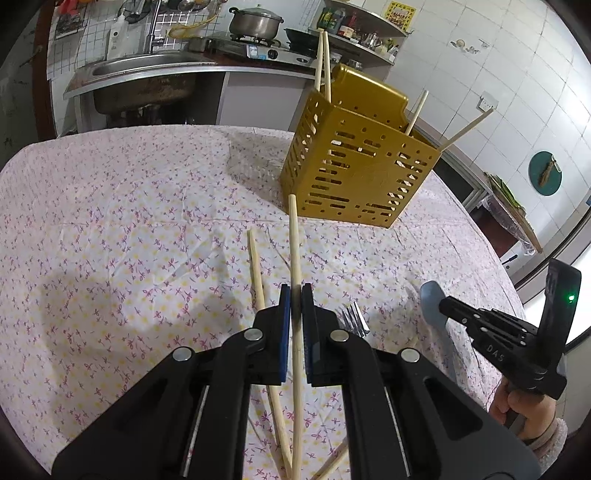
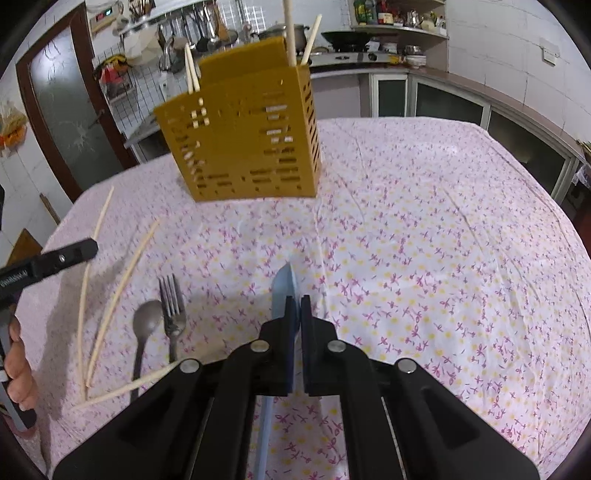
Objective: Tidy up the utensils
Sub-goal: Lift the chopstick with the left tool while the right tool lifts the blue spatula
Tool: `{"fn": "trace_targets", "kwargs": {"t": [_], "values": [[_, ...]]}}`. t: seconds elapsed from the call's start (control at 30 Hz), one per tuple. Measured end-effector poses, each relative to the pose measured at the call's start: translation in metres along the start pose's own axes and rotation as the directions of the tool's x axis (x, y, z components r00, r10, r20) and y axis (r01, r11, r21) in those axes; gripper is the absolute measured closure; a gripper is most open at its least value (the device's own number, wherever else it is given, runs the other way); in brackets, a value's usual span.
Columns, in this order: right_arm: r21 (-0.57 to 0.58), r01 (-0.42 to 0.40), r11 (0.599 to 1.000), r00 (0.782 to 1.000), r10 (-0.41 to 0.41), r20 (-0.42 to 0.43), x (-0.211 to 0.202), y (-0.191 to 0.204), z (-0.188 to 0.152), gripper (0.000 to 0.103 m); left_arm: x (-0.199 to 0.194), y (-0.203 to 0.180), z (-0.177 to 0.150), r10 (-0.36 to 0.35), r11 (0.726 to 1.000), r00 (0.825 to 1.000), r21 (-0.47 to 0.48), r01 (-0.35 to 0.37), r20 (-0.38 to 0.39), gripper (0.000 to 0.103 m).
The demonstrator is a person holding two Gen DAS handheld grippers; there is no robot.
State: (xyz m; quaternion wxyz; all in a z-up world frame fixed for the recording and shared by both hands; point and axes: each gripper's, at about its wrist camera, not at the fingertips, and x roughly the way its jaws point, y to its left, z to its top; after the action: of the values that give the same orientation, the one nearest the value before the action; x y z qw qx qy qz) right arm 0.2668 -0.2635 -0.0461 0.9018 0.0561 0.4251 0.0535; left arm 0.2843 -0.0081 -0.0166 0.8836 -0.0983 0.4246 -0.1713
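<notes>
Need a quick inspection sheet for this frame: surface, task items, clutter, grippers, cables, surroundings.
Surface: floral tablecloth, wrinkled.
Job's things: yellow slotted utensil holder upright, chopsticks already in it; loose chopsticks, fork and spoon lie on the cloth.
Clutter: nothing seen.
Grippers: left gripper shut on a chopstick; right gripper shut on a blue utensil.
Cables: nothing seen.
Surroundings: kitchen sink, stove with pot, tiled walls.

Bare cloth (image 2: 424, 221) beside caddy (image 2: 243, 136)
</notes>
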Motion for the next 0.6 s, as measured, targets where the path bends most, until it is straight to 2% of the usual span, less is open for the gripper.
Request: {"fn": "trace_targets", "kwargs": {"t": [0.3,0.6], "values": [[0.005,-0.005,1.000,1.000,0.005,-0.019,0.008,0.005,-0.005,0.100,0.010,-0.002,-0.004,-0.010,1.000,1.000,0.008,0.010,-0.019,0.098],[0.013,-0.006,1.000,1.000,0.006,-0.009,0.010,0.002,-0.007,0.098,0.026,0.008,-0.008,0.009,1.000,0.999,-0.010,-0.010,-0.048,0.098]]}}
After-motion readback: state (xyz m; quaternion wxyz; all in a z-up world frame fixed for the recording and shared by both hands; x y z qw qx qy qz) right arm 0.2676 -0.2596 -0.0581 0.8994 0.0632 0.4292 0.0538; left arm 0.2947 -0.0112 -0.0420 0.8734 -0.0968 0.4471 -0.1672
